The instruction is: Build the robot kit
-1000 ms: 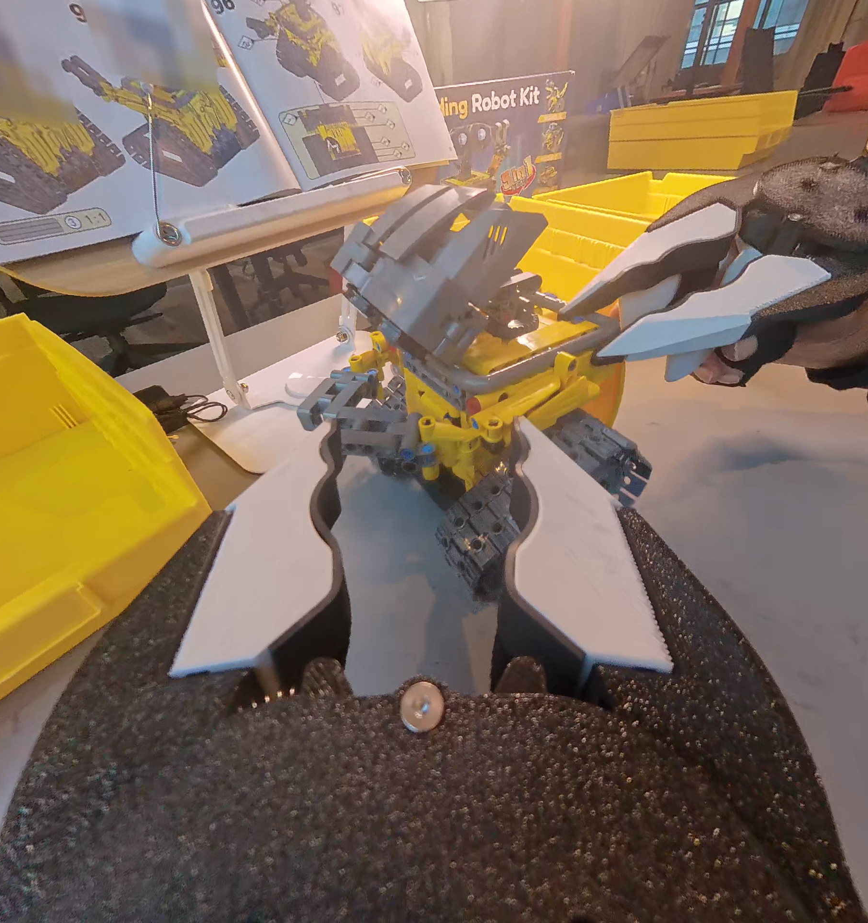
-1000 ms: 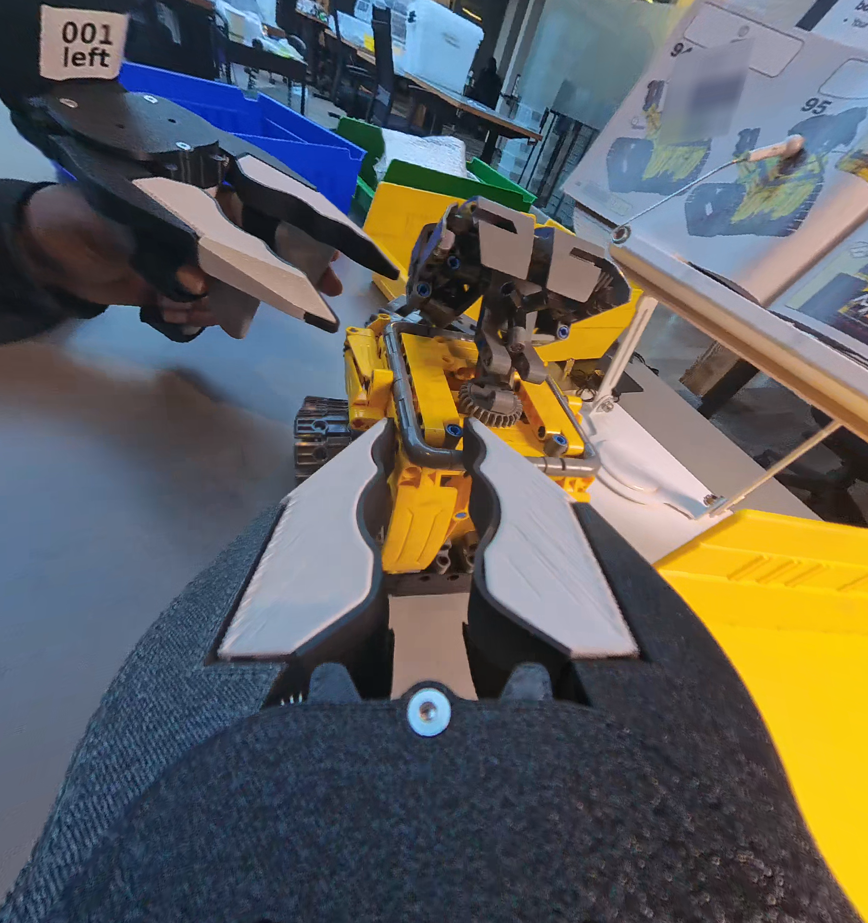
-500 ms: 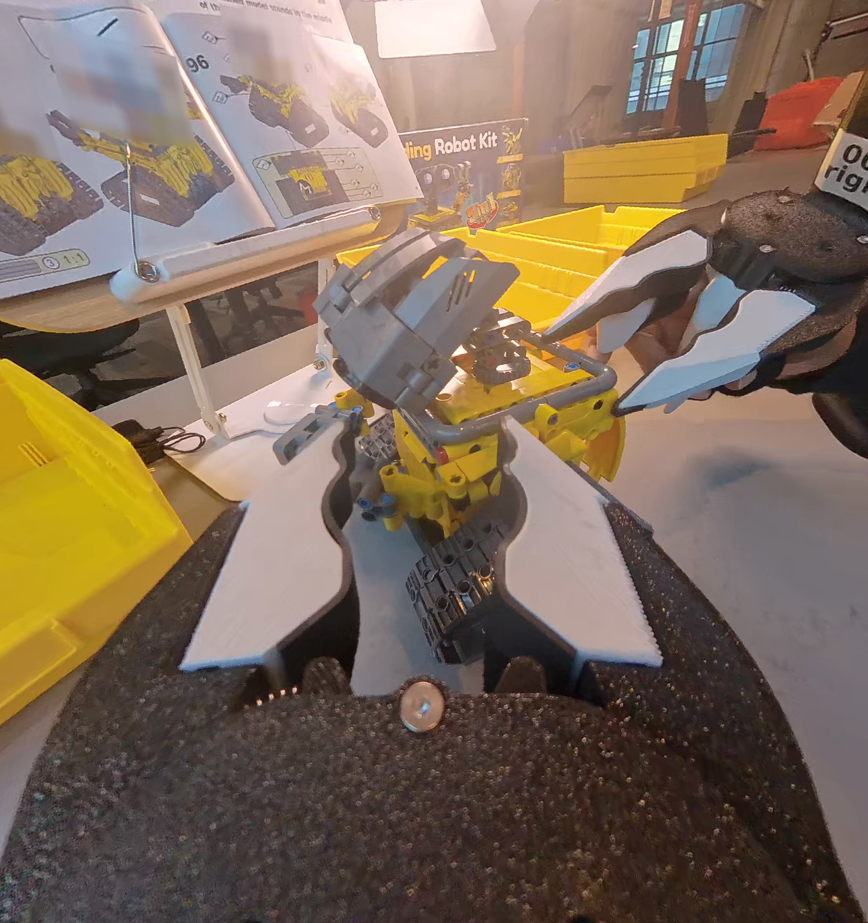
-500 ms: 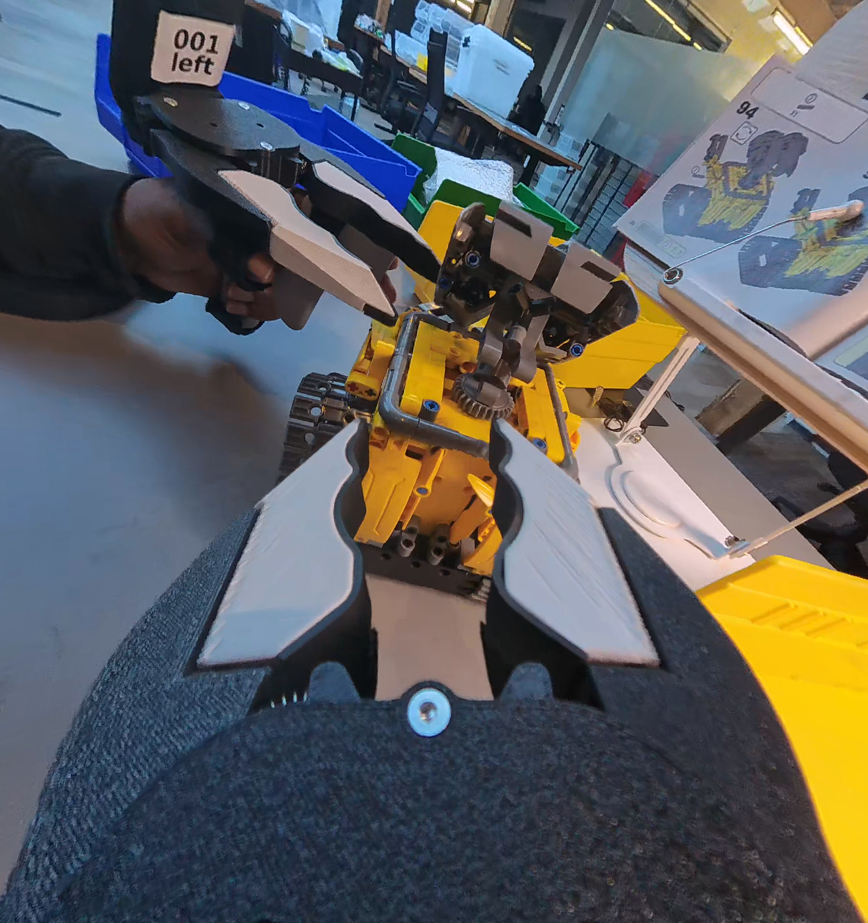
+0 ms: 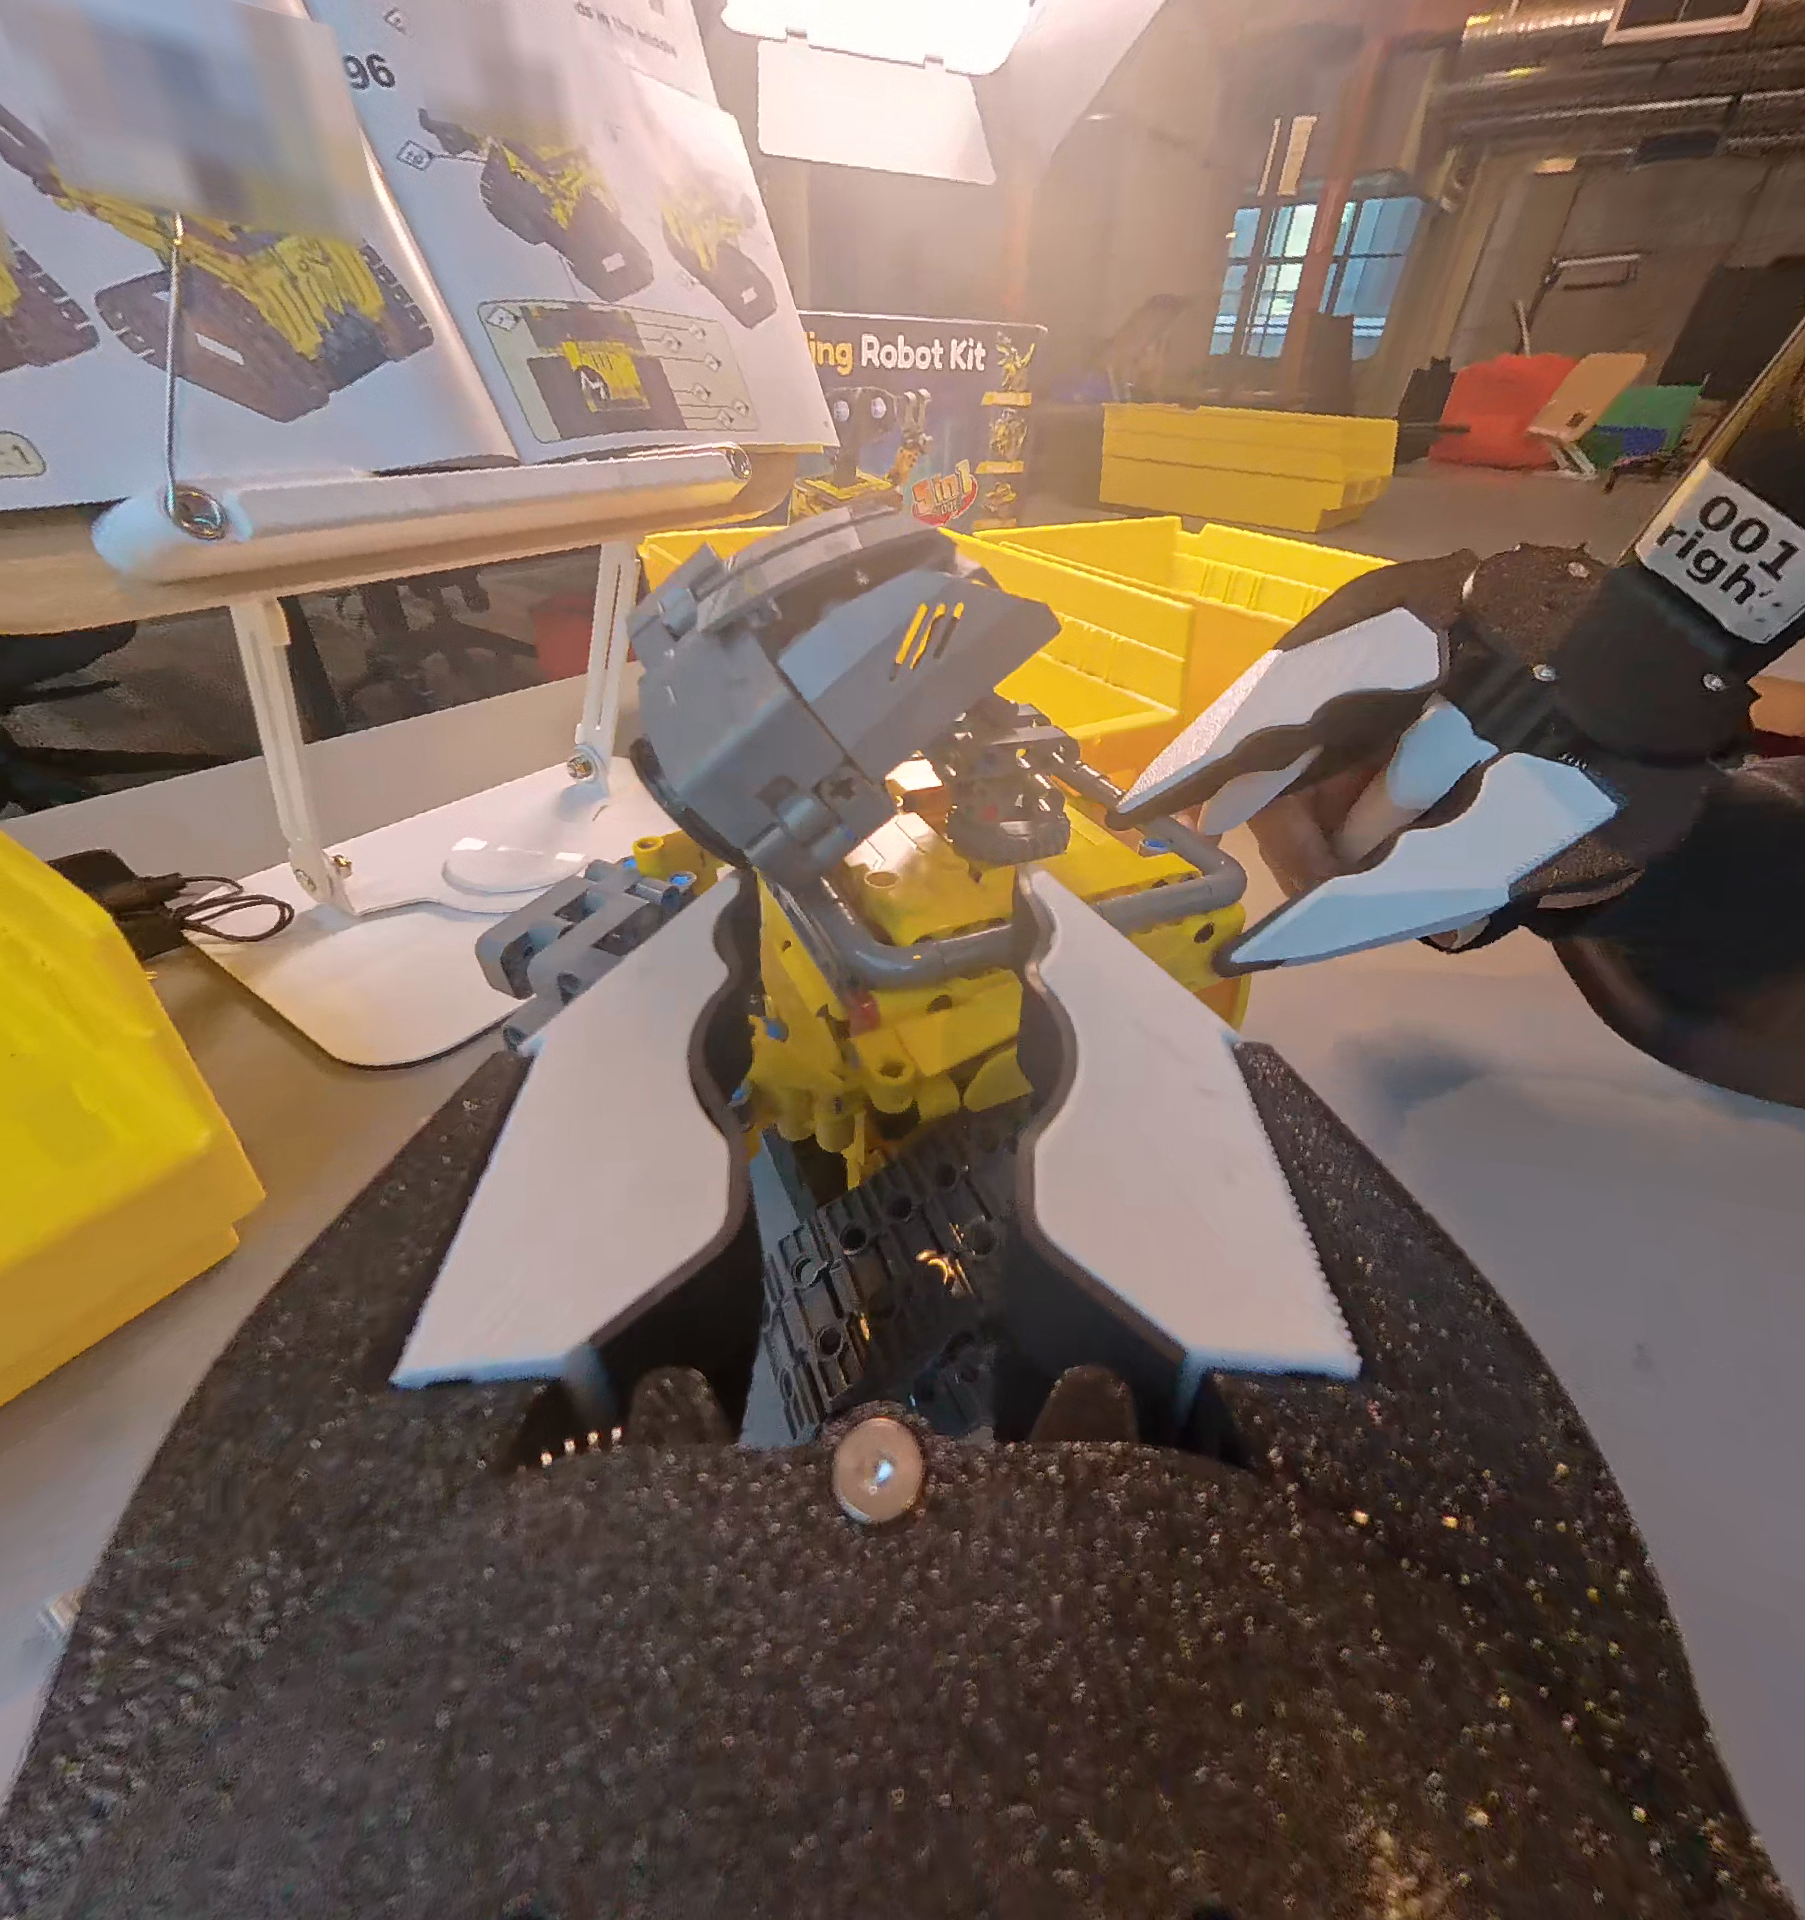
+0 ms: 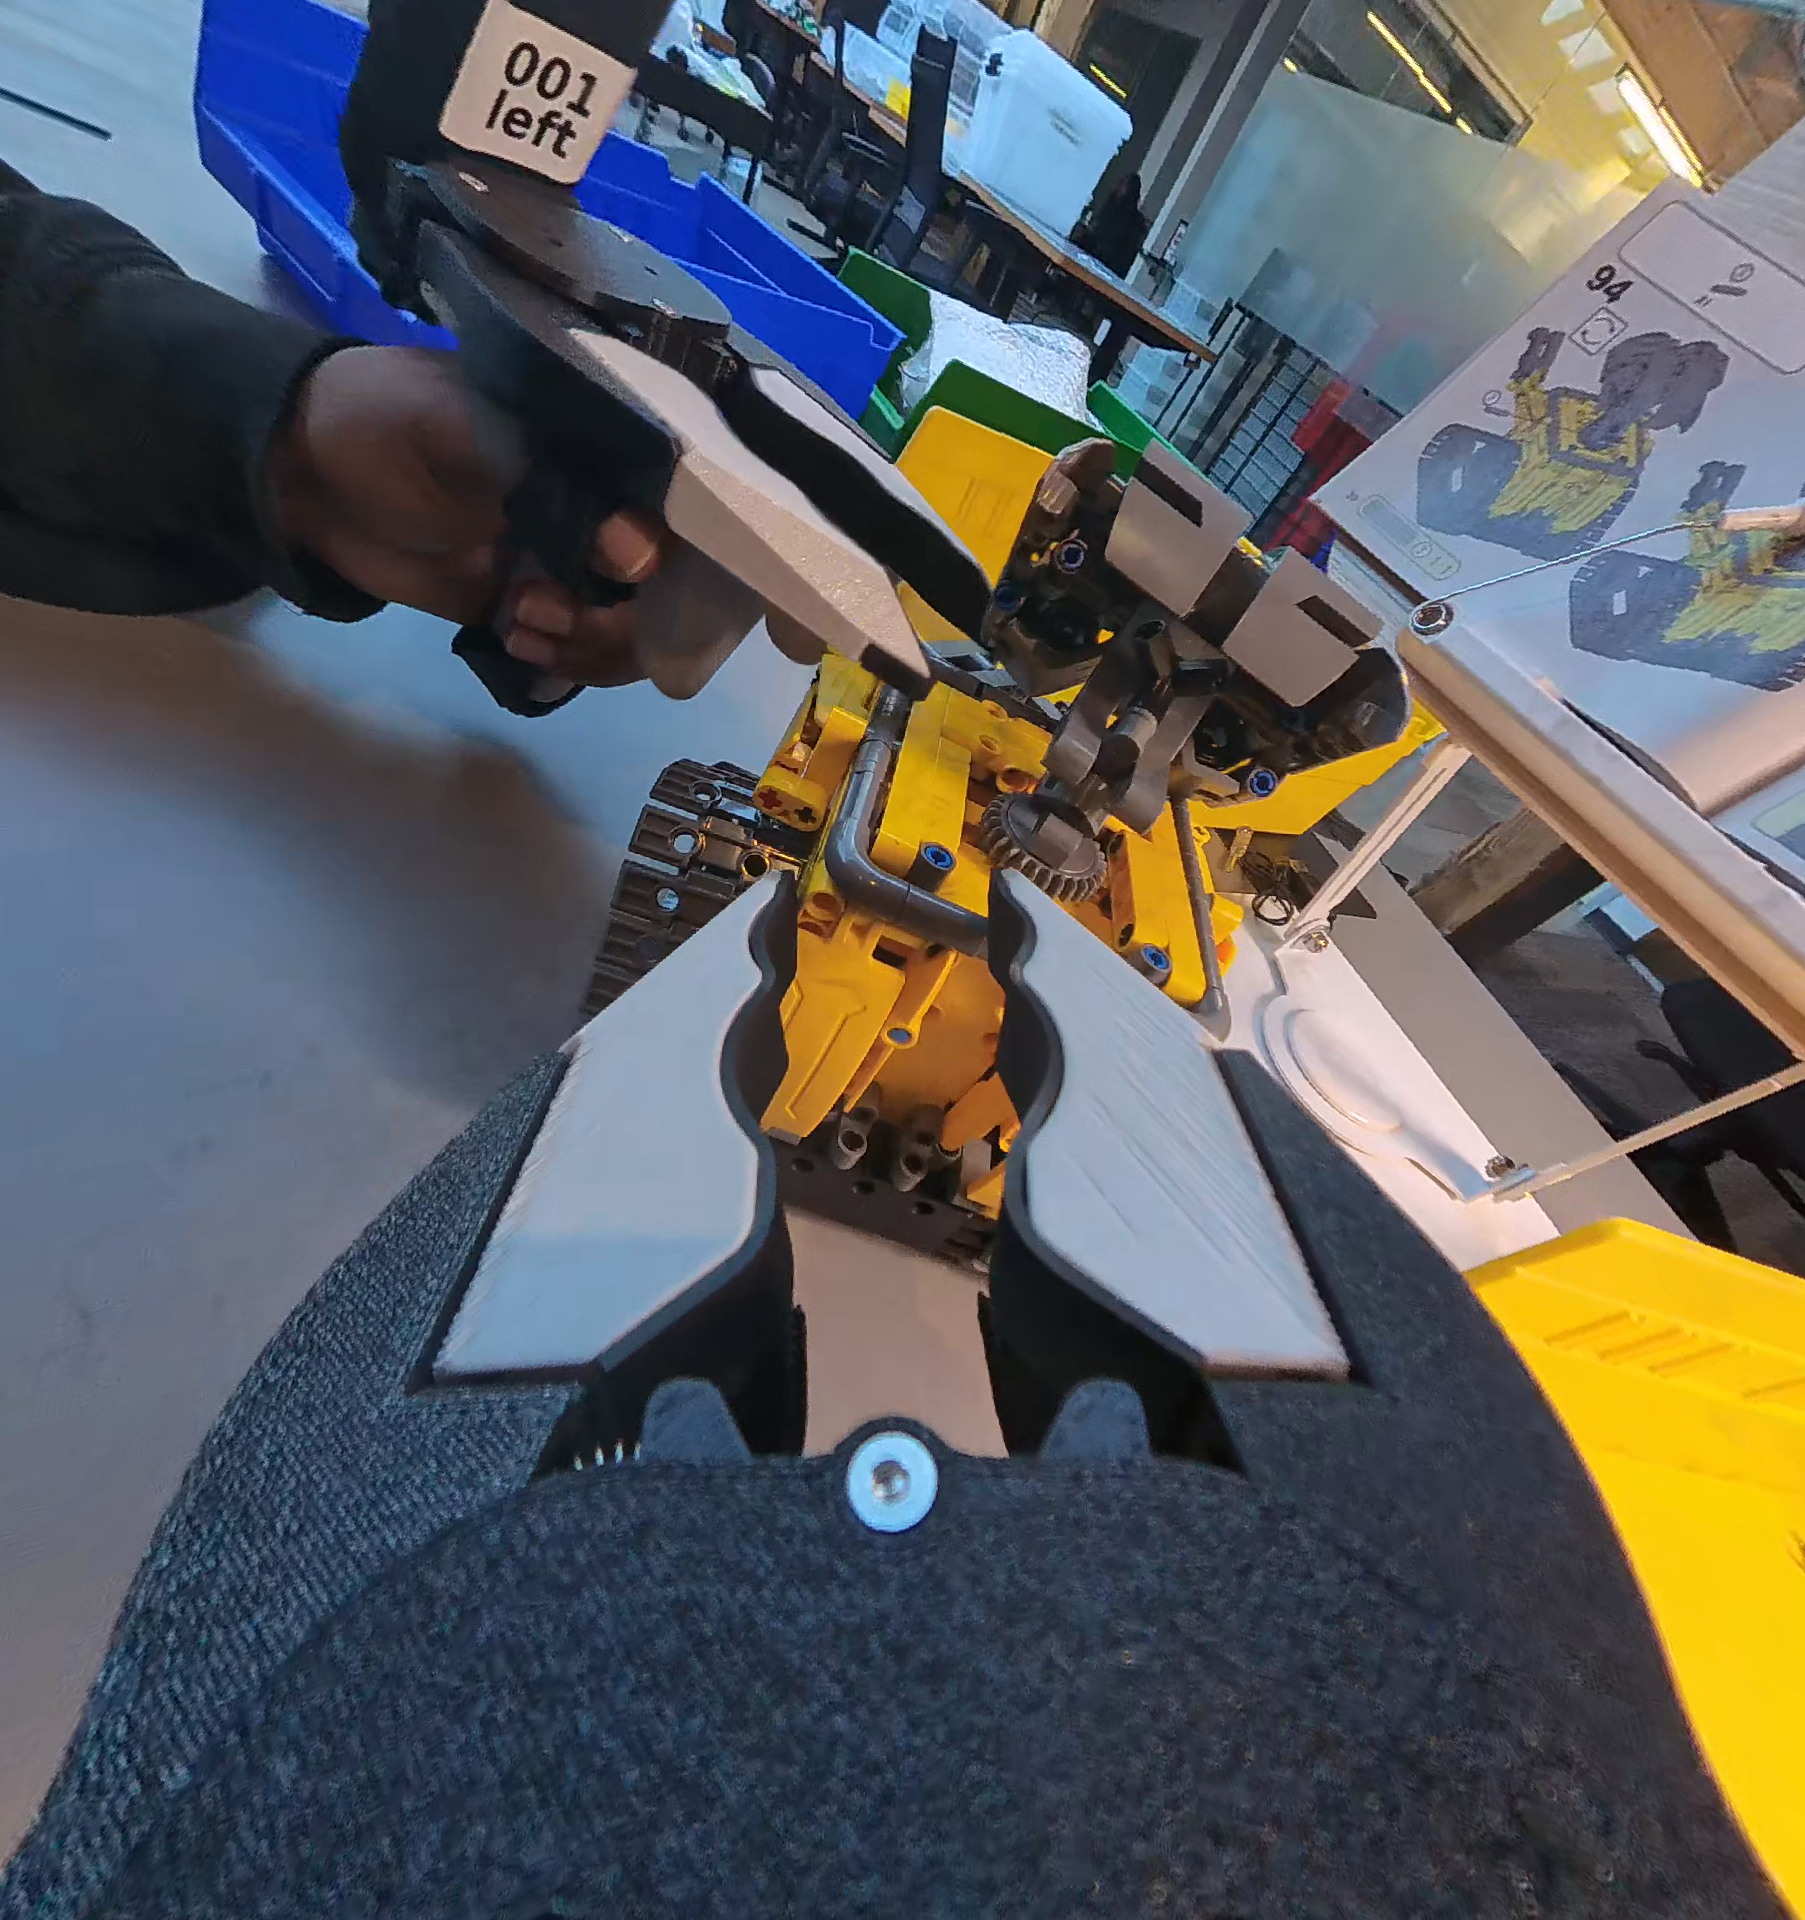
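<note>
Straddling the yellow-and-grey brick-built tracked vehicle [image 5: 908, 997] on the pale counter [image 5: 1500, 1195], my left tongs [image 5: 882, 914] are spread, one finger on each side of its yellow body above the black track — touching or not, I cannot tell. My right tongs [image 6: 887, 904] are spread too, at its other end by the grey bent pipe. Squeezing there could, I judge, pop bricks loose or tip the raised grey cab [image 5: 825, 707]. Beyond stand a white booklet stand [image 5: 389, 914], yellow plastic bins [image 5: 1189, 603] — then a dim workshop hall.
</note>
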`<action>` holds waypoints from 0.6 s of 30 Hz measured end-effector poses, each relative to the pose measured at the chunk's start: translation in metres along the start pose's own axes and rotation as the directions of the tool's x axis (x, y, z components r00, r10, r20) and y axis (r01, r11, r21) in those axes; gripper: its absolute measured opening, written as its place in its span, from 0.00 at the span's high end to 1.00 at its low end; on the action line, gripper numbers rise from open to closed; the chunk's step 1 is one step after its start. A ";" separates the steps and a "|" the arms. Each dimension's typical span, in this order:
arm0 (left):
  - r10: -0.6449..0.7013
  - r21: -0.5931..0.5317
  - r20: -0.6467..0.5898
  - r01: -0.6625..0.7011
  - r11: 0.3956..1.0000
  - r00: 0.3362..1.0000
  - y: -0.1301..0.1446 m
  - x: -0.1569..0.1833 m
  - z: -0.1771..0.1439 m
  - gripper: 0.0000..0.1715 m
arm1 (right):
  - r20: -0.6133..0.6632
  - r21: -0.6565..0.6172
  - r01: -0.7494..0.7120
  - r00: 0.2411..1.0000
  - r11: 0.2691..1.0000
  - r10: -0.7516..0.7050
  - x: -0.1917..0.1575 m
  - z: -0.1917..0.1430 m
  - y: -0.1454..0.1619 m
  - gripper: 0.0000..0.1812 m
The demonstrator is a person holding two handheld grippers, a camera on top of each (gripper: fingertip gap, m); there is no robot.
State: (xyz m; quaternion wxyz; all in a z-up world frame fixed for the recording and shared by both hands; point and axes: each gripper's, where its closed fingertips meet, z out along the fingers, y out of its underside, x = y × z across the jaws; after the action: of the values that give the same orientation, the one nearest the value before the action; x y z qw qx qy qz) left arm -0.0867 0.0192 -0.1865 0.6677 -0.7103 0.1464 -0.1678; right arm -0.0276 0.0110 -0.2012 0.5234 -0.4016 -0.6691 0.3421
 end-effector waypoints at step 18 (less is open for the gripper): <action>0.161 0.121 -0.004 -0.159 0.980 0.987 -0.032 0.013 -0.012 0.75 | 0.059 0.065 0.017 0.998 0.998 -0.021 -0.022 0.014 -0.015 0.83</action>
State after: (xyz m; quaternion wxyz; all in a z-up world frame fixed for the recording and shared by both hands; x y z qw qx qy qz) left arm -0.0808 0.0049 -0.1538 0.7195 -0.6536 0.1974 -0.1268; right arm -0.0415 -0.0163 -0.2004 0.5190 -0.3679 -0.6769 0.3704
